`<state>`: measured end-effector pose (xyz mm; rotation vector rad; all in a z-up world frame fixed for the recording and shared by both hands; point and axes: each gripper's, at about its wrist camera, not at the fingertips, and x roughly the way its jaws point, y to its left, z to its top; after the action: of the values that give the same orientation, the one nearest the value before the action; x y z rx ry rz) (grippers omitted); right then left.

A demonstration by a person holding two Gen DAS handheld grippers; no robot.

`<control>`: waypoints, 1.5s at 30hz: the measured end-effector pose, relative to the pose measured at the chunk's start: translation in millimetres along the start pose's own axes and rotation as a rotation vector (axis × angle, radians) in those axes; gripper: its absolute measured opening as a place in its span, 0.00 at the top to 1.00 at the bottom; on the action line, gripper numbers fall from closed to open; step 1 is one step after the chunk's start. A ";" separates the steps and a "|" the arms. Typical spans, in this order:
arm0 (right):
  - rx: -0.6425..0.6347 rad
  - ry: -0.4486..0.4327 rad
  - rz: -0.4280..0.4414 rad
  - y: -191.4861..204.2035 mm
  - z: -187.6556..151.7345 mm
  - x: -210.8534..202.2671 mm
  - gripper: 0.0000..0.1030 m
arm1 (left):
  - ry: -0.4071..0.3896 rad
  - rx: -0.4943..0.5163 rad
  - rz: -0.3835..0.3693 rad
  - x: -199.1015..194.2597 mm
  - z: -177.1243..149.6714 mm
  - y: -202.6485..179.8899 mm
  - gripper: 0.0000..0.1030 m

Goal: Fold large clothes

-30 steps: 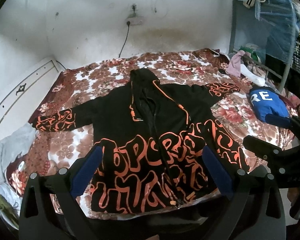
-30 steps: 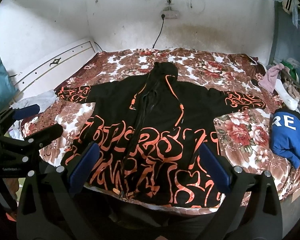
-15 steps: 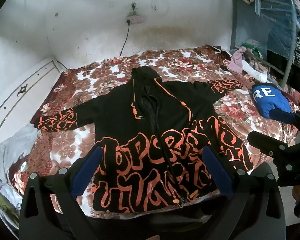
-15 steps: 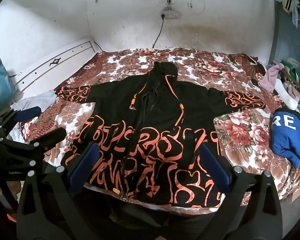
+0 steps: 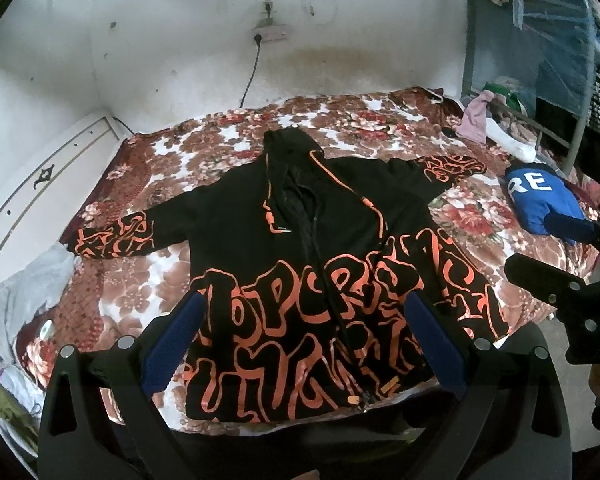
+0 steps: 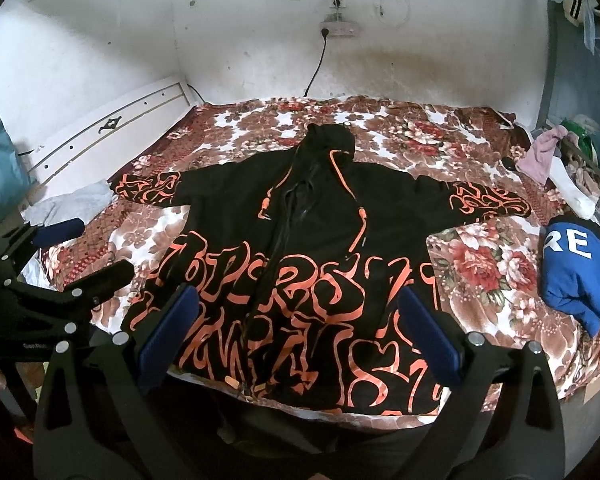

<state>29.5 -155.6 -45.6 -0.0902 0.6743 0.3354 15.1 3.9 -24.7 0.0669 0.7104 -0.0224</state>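
A black zip hoodie with orange lettering (image 5: 320, 248) lies spread flat, front up, on the floral bedspread (image 5: 204, 148), sleeves out to both sides and hood toward the wall. It also shows in the right wrist view (image 6: 308, 248). My left gripper (image 5: 304, 336) is open and empty, held above the hoodie's hem. My right gripper (image 6: 296, 328) is open and empty, also above the hem. The right gripper shows at the right edge of the left wrist view (image 5: 556, 256); the left gripper shows at the left edge of the right wrist view (image 6: 68, 256).
A folded blue garment with white letters (image 5: 540, 204) lies on the bed's right side, also in the right wrist view (image 6: 576, 268). A grey cloth (image 6: 72, 204) lies at the bed's left edge. A white headboard (image 5: 40, 176) stands left. Clothes hang on a rail at right (image 5: 500, 120).
Both grippers have drifted slightly; the left wrist view has shifted a little so the hoodie sits marginally higher and closer. Nothing was taken hold of. The hoodie has not moved.
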 end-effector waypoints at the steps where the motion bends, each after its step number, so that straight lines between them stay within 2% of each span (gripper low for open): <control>1: 0.001 0.001 0.002 -0.3 0.1 0.1 0.04 | 0.002 0.001 0.001 0.1 0.4 0.2 0.05; 10: 0.000 -0.002 -0.005 -0.8 0.6 2.6 0.04 | 0.006 -0.016 -0.008 3.7 2.8 7.7 0.05; 14: 0.012 0.008 -0.018 -4.7 7.7 14.6 0.04 | 0.012 -0.029 -0.055 14.5 9.4 20.6 0.05; 20: 0.011 0.013 -0.011 -11.3 23.3 38.2 0.04 | -0.022 -0.029 0.020 36.0 27.1 43.1 0.05; 23: 0.007 -0.018 -0.069 -13.3 34.6 44.6 0.04 | -0.029 -0.051 -0.071 45.4 37.3 55.7 0.05; 26: 0.001 -0.034 -0.068 -15.9 49.5 56.1 0.04 | -0.033 -0.034 -0.062 62.1 52.4 66.0 0.05; 28: 0.010 -0.018 -0.053 -22.2 62.2 73.1 0.04 | -0.027 -0.013 -0.053 77.4 66.4 72.4 0.05; 32: 0.029 0.003 -0.068 -37.2 94.5 121.0 0.04 | -0.052 -0.056 0.049 115.3 103.4 100.4 0.05; 38: 0.012 -0.008 -0.090 -57.5 154.8 194.3 0.04 | 0.035 -0.086 0.014 203.8 155.8 137.8 0.05; 44: 0.016 0.024 -0.076 -88.9 218.0 281.0 0.04 | 0.031 -0.055 0.019 275.0 204.1 147.1 0.05; 45: 0.011 0.036 -0.066 -94.8 230.9 302.1 0.04 | 0.044 -0.040 0.019 297.6 216.3 147.6 0.05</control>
<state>419.4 -118.0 -57.1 -0.1085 0.7074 0.2669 387.8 136.9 -47.3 0.0360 0.7540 0.0115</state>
